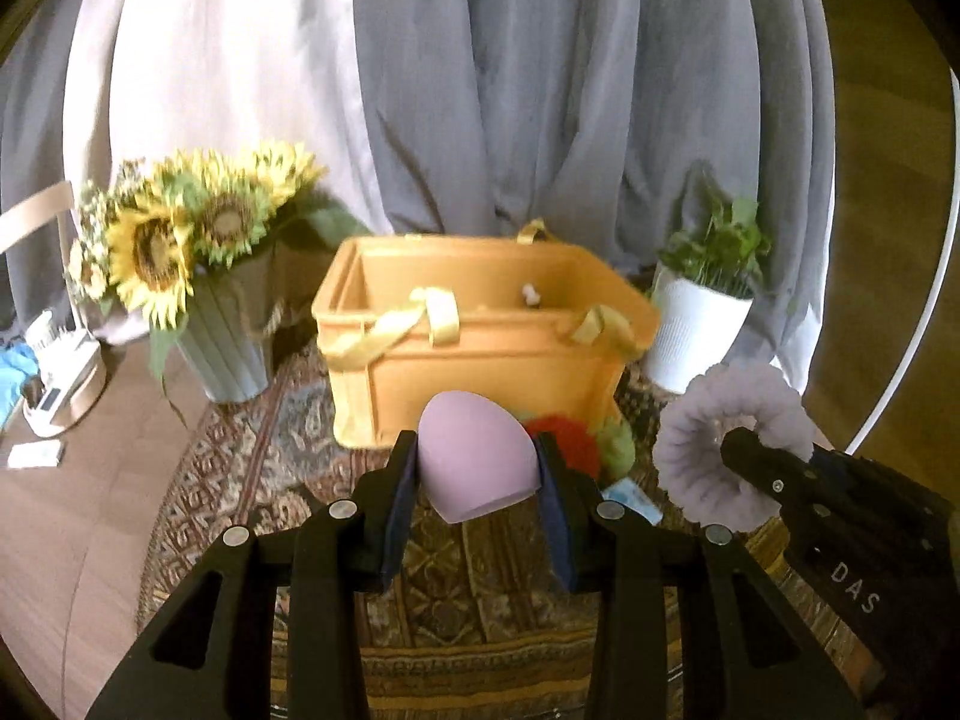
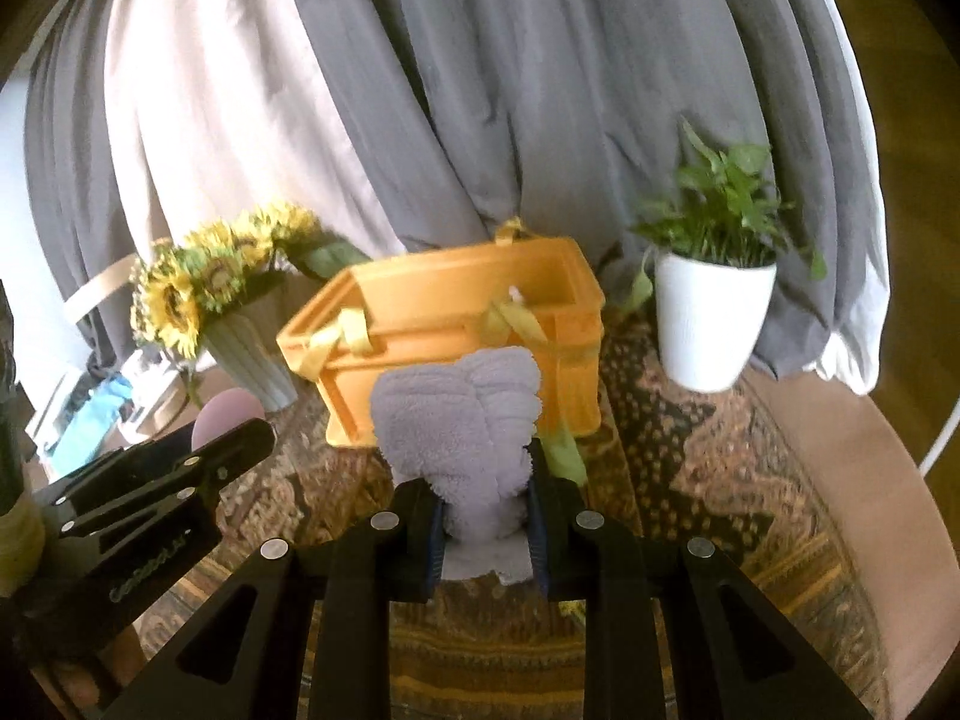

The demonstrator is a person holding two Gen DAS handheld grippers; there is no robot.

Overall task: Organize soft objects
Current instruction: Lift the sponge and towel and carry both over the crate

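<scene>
My left gripper (image 1: pixel 477 468) is shut on a pink egg-shaped sponge (image 1: pixel 471 456), held above the rug in front of the open orange fabric basket (image 1: pixel 480 354). My right gripper (image 2: pixel 486 498) is shut on a fluffy lilac scrunchie (image 2: pixel 459 426), also in front of the basket (image 2: pixel 462 324). The scrunchie (image 1: pixel 729 441) and right gripper show at the right of the left wrist view. The left gripper (image 2: pixel 240 429) with the sponge (image 2: pixel 225 411) shows at the left of the right wrist view. A red fluffy item (image 1: pixel 570 441) and a green one (image 1: pixel 618 441) lie by the basket's front.
A sunflower bouquet in a ribbed vase (image 1: pixel 228 336) stands left of the basket. A white potted plant (image 1: pixel 699 324) stands to its right. Grey curtains (image 1: pixel 540 90) hang behind. A patterned rug (image 1: pixel 480 600) covers the table. A small white item (image 1: pixel 529 295) sits in the basket.
</scene>
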